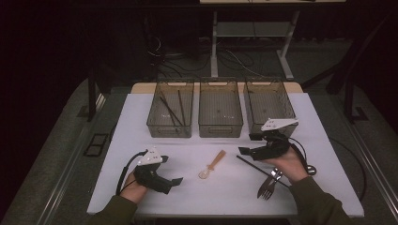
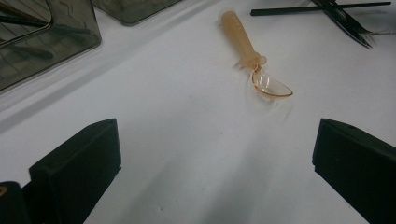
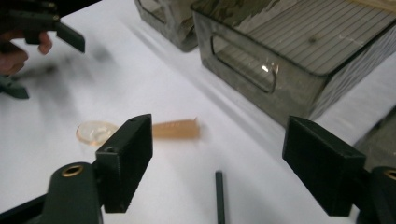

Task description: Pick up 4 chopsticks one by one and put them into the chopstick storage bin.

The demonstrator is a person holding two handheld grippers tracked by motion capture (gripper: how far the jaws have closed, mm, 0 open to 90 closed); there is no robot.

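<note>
Right tool (image 1: 246,144) open and empty, black chopstick (image 1: 263,169) flat on the white worktop (image 1: 187,187) just below its jaws: likely light, rigid, slick, rolls easily, so pinch across mid-shaft; left tool (image 1: 179,180) open, idle.

Bare tabletop (image 1: 141,140) lies open between the left gripper (image 1: 177,180) and the spoon (image 1: 212,165), while three bins (image 1: 220,108) wall the far side and a chopstick (image 1: 256,166) and fork (image 1: 267,186) crowd the right.

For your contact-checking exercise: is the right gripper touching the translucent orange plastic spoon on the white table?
Apart. In the high view, bare white table separates the right gripper from the translucent orange plastic spoon.
</note>
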